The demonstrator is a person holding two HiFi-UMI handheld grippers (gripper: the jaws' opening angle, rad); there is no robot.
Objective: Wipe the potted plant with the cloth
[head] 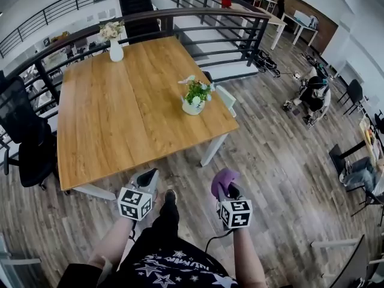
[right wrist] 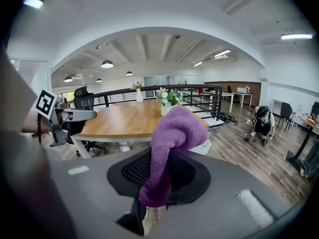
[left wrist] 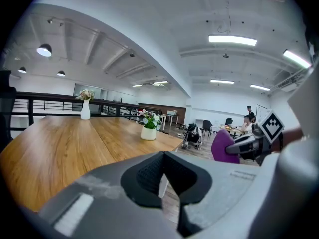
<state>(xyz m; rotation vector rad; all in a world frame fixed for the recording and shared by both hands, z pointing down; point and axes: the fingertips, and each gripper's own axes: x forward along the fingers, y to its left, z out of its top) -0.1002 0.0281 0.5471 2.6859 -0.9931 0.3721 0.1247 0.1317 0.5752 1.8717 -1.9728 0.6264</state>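
A small potted plant with green leaves and pale flowers in a white pot stands near the right edge of the wooden table; it also shows as the potted plant and potted plant. My right gripper hangs over the floor in front of the table, shut on a purple cloth that bunches up from its jaws as the purple cloth. My left gripper is at the table's near edge, shut with nothing between its jaws.
A white vase of flowers stands at the table's far edge. A black office chair sits left of the table. A black railing runs behind it. A person crouches on the floor at the right.
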